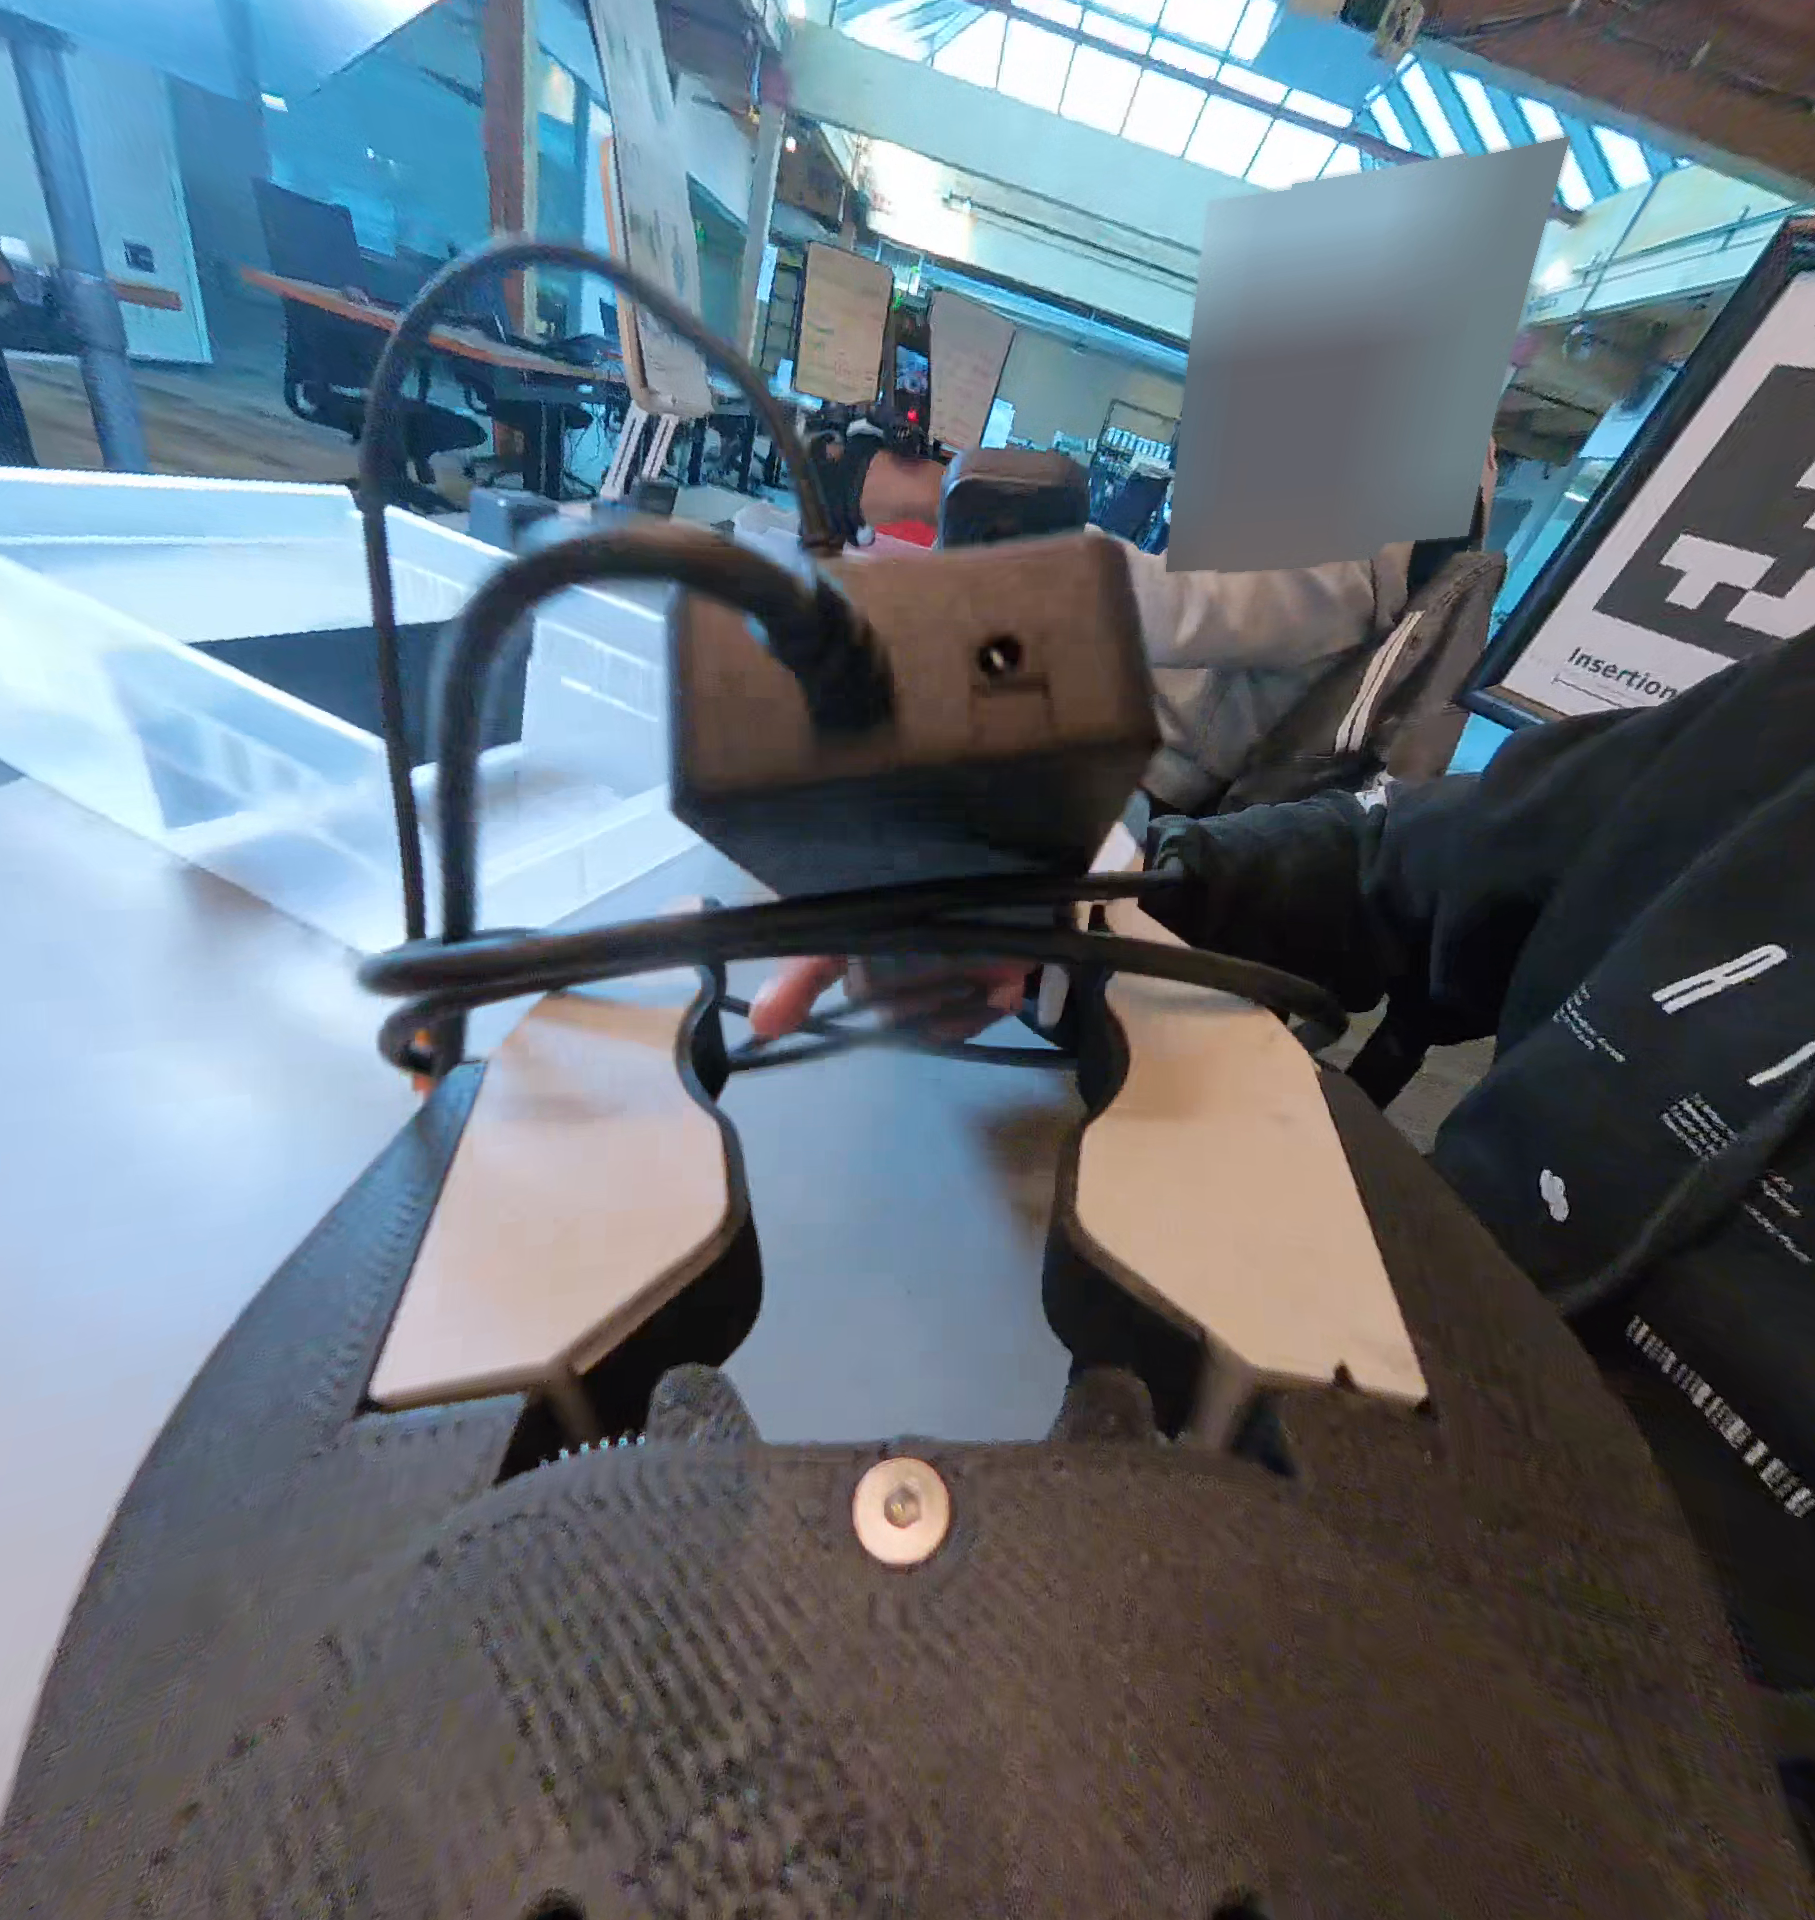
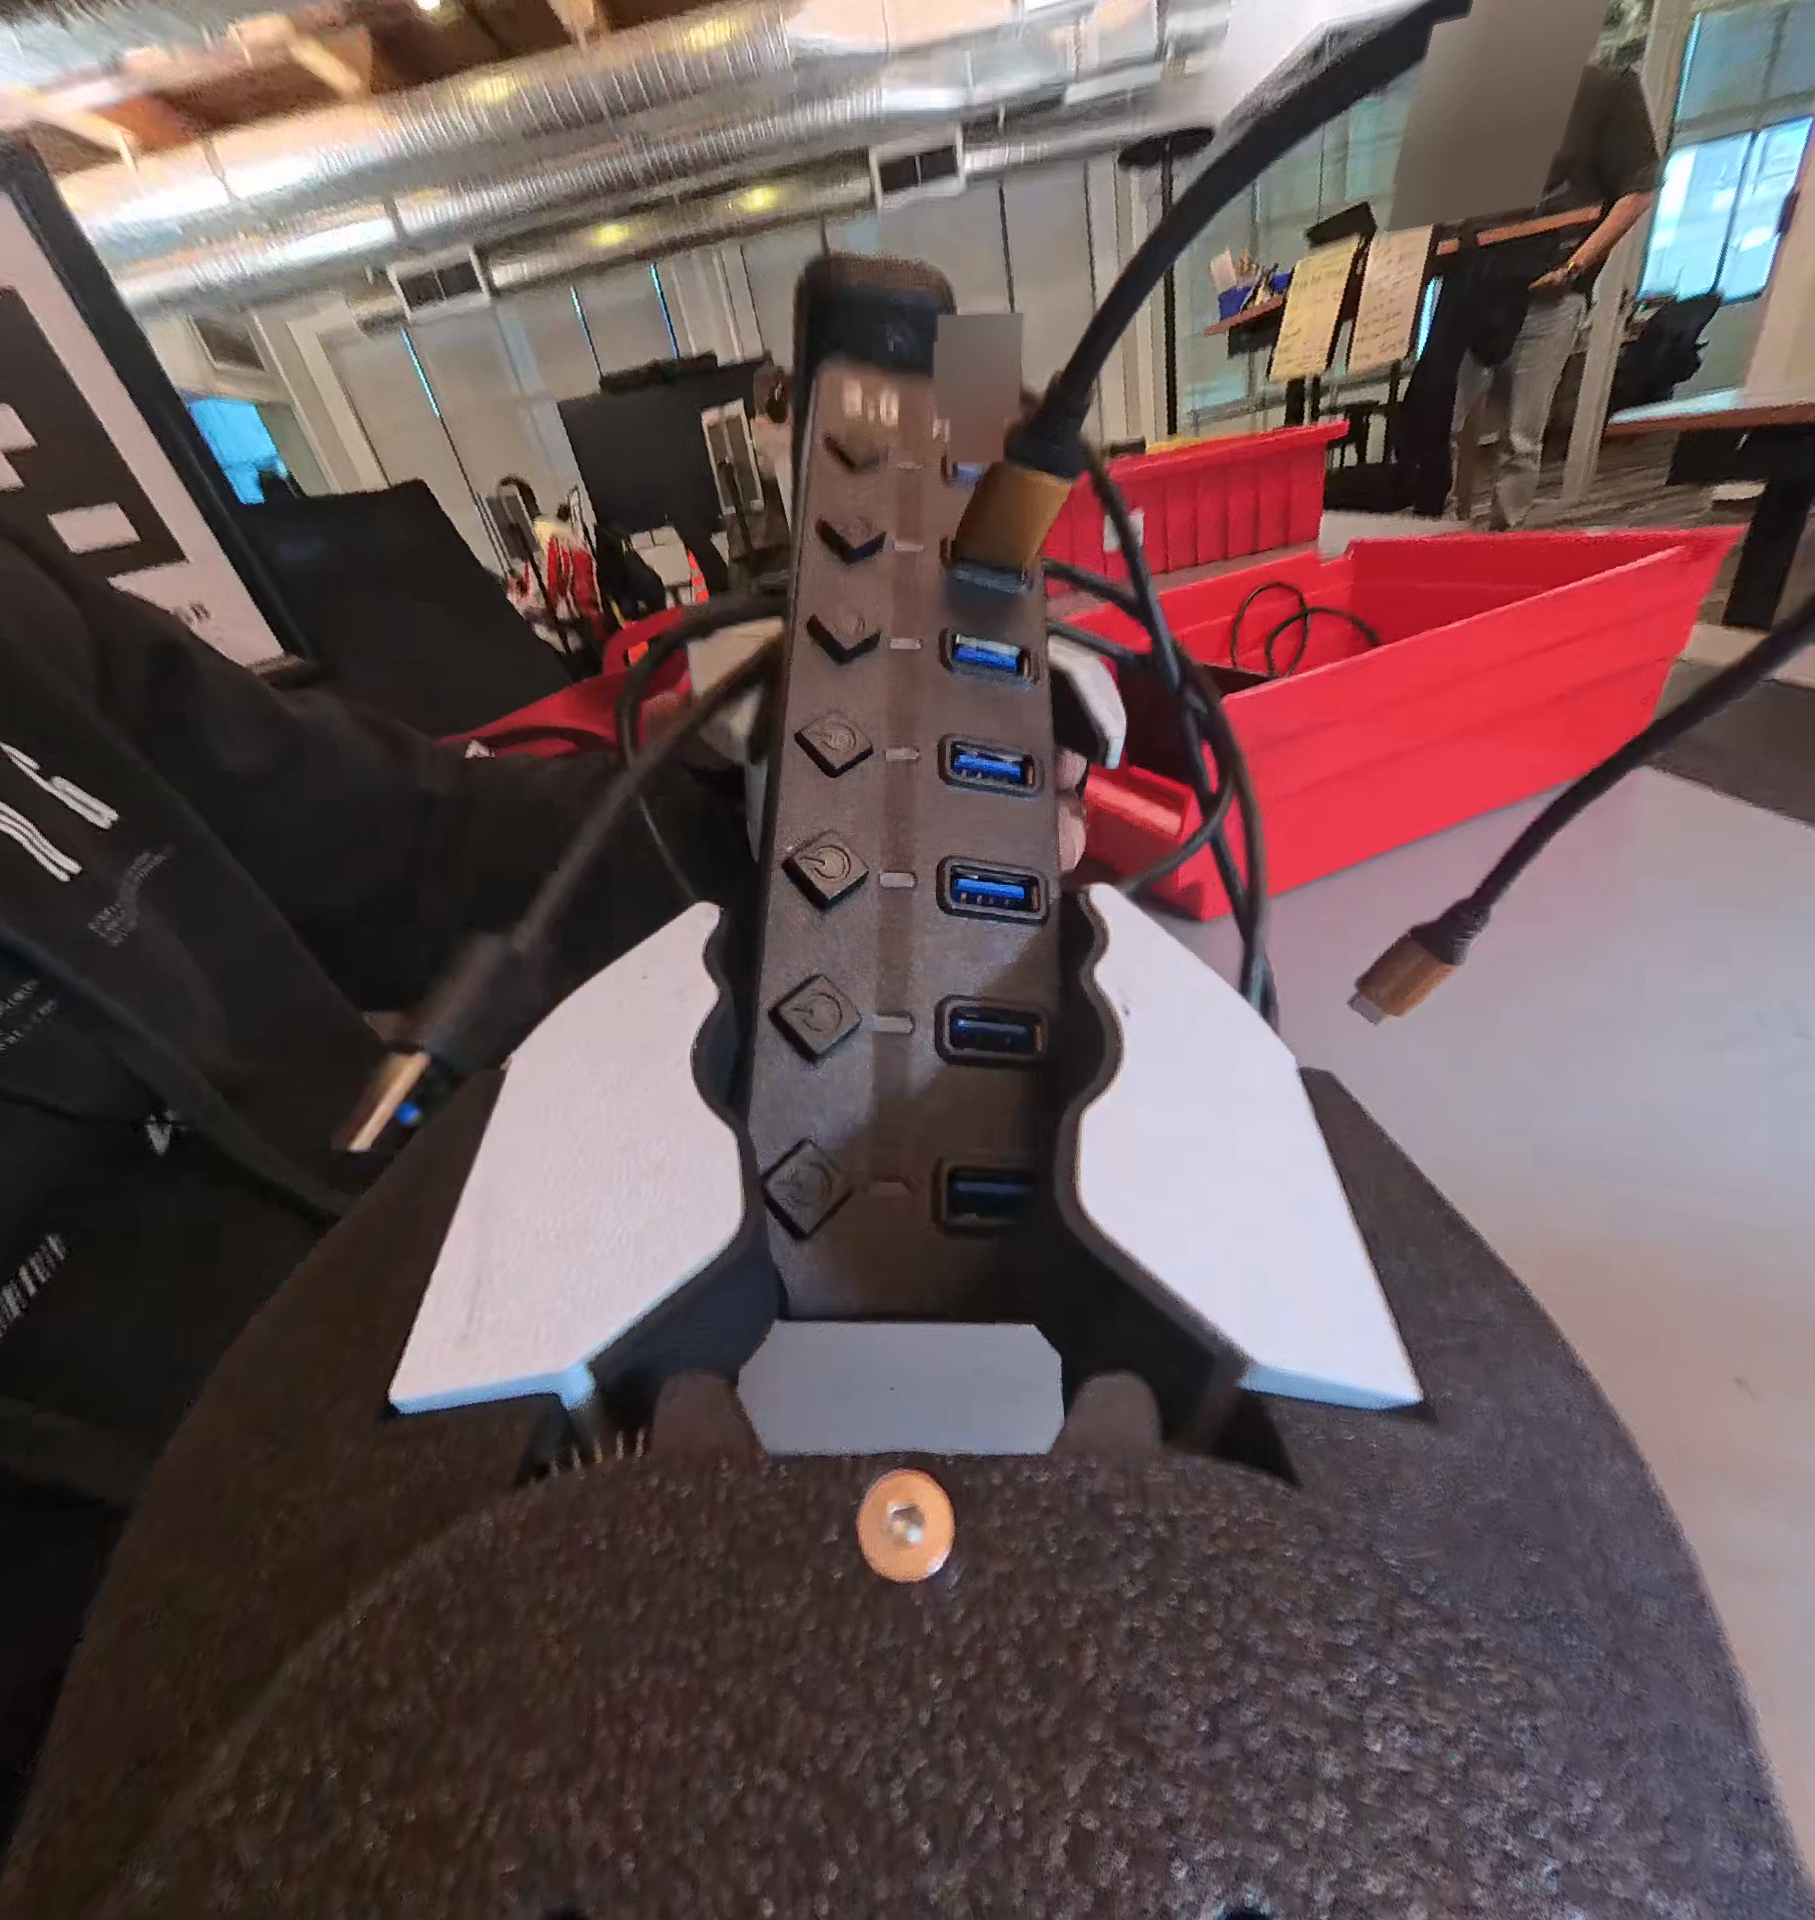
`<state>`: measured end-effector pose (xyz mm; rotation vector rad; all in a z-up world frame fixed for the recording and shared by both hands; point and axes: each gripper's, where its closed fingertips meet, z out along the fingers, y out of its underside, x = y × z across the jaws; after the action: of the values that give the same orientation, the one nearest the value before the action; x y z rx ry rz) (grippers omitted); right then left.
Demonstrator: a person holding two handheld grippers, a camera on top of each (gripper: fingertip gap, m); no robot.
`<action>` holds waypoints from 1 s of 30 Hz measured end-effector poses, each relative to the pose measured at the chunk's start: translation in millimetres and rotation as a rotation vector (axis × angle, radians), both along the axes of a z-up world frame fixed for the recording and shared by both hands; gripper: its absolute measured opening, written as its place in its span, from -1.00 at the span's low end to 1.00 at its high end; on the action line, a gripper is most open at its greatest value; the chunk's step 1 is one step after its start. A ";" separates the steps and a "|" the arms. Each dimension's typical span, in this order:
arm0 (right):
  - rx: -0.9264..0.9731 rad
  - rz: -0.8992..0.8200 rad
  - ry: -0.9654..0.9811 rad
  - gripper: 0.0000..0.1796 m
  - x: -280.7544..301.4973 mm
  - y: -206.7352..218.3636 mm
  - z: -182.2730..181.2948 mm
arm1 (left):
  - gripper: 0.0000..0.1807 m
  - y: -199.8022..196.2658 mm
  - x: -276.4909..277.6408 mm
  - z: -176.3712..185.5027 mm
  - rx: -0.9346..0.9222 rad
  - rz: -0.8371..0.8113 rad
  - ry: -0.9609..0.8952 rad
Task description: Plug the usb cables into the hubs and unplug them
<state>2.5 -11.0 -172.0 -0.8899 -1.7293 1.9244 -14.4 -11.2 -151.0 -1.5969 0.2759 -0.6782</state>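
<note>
The right claw (image 2: 908,1060) grips the long black hub (image 2: 908,935) by its sides, holding it upright above the grey surface (image 2: 1609,1091). A copper plug (image 2: 1007,509) sits in an upper port. The left claw (image 1: 898,1049) stands open, with black cables (image 1: 778,935) crossing between its fingertips below the hub's end.

The hub (image 2: 908,831) looked like matt, faintly grainy black plastic, its ports (image 2: 989,894) lined in glossy blue. The plugged connector (image 2: 1007,520) had a brushed coppery metal shell. The right gripper (image 2: 903,1049) wore rough, pebbled black plastic with smooth white fingers (image 2: 1194,1174). The red bins (image 2: 1402,727) at the desk's far edge seemed glossy plastic, though blurred.
</note>
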 end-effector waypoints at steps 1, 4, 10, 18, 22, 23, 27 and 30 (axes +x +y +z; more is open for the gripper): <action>0.045 0.002 -0.018 -0.34 -1.2 -3.1 -7.1 | -0.30 0.6 2.8 1.7 0.020 0.001 0.001; 0.214 -0.024 -0.042 -0.34 -4.7 -9.8 -28.2 | -0.35 0.7 8.7 -0.8 0.040 -0.007 0.038; 0.428 -0.099 -0.140 -0.35 -12.5 -10.8 -55.4 | -0.36 3.6 16.6 -5.5 0.042 0.007 0.056; 0.534 -0.096 -0.136 -0.35 -10.5 -16.2 -57.7 | -0.40 0.5 25.3 -6.2 0.076 0.003 0.171; 0.631 -0.098 -0.161 -0.22 -0.8 4.0 -49.2 | -0.40 -1.7 8.5 -7.8 0.066 0.051 0.289; 0.689 -0.093 -0.162 -0.25 5.3 13.4 -45.9 | -0.40 -3.3 3.4 -9.2 0.054 0.057 0.306; 0.786 -0.108 -0.062 -0.48 18.6 28.2 4.7 | -0.40 -4.7 -9.2 -20.1 0.018 0.090 0.429; 0.899 -0.120 0.008 -0.59 14.2 23.8 36.6 | -0.40 -2.1 -7.5 -25.8 0.012 0.110 0.533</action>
<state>16.7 12.7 -135.4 -0.5975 -2.1544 0.8759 -21.9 -13.3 -176.8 -1.7478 0.5747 -0.1545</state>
